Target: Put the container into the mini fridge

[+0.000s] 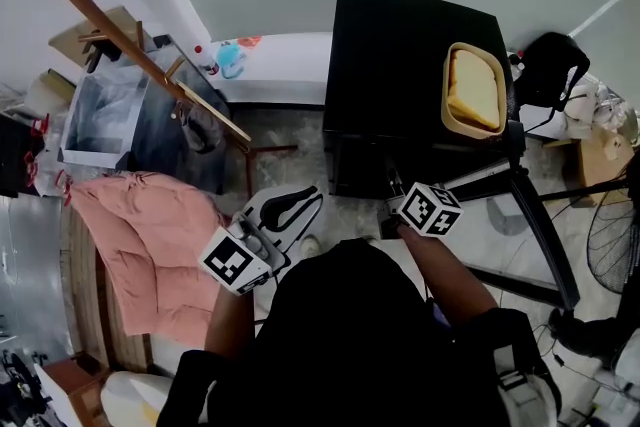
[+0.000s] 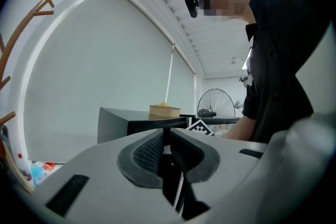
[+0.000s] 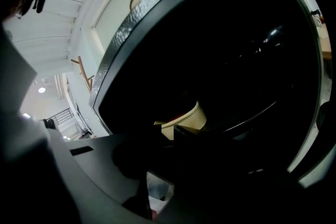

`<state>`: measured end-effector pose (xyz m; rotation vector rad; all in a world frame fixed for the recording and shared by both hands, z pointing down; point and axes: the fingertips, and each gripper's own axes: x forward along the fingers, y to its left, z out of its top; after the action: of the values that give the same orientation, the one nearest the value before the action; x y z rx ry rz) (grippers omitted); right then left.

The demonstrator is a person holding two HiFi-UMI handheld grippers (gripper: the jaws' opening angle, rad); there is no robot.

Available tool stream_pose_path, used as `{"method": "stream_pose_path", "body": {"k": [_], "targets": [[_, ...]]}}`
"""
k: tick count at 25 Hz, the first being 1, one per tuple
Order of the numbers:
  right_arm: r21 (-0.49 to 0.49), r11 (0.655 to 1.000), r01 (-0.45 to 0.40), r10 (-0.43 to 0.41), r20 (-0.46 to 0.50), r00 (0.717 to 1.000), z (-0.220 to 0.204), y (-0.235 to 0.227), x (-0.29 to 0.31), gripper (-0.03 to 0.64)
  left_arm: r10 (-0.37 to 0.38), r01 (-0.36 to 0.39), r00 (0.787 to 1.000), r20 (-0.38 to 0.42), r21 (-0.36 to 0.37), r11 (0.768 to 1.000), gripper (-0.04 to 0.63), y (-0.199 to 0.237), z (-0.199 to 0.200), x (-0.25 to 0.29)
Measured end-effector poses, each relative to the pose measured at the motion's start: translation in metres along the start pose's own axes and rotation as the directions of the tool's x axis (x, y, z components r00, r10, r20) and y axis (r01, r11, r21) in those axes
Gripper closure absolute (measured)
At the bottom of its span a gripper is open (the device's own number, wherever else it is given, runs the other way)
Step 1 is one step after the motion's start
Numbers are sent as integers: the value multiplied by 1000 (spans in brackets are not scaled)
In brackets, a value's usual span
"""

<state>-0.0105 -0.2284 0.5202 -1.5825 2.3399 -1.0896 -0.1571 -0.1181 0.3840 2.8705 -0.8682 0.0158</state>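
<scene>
Person in black short-sleeved shirt (image 1: 350,345). White plastic left hand-held gripper (image 1: 305,200), black ribbed pads (image 2: 149,152); right hand-held gripper (image 1: 393,185); both w/ cubes (image 1: 238,263) of b&w square markers.

Head view evenly bright; gripper views fisheye-warped, dark-vignetted corners; right gripper view dim, murky.

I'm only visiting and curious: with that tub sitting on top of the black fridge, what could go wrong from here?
The tub sits near the right edge of the fridge top, so a clumsy grab might push it off. It seems to have no lid; tilting it could spill the yellow food. A black stand leans close by the fridge's front, where the right gripper is, and might get bumped.
</scene>
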Motion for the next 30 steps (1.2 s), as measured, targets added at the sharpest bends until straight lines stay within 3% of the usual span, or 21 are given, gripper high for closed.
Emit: {"method": "stream_pose_path", "body": {"k": [6, 11, 17, 21, 25, 26, 28, 30], "targets": [[-91, 996, 2, -1, 16, 1000, 15, 11, -34, 527, -79, 79, 997, -7, 40, 996, 543, -12, 13, 29], [-63, 998, 13, -10, 61, 998, 30, 10, -61, 528, -163, 165, 986, -22, 136, 977, 543, -27, 29, 67], [-25, 998, 49, -46, 122, 992, 43, -2, -91, 532, -190, 196, 981, -48, 243, 950, 543, -38, 52, 117], [14, 998, 66, -67, 140, 988, 42, -8, -104, 535, -219, 236, 972, -89, 384, 893, 541, -46, 59, 144], [33, 997, 68, -72, 160, 984, 46, -16, -119, 538, -210, 236, 972, -109, 403, 884, 541, -50, 64, 168], [46, 997, 61, -68, 169, 983, 48, -18, -123, 539, -196, 231, 973, -124, 430, 873, 541, -51, 65, 174], [75, 996, 51, -64, 185, 981, 51, -23, -130, 543, -160, 221, 974, -160, 517, 827, 541, -52, 65, 188], [94, 994, 55, -72, 192, 979, 51, -28, -135, 545, -124, 215, 974, -189, 605, 766, 540, -52, 63, 200]]}}
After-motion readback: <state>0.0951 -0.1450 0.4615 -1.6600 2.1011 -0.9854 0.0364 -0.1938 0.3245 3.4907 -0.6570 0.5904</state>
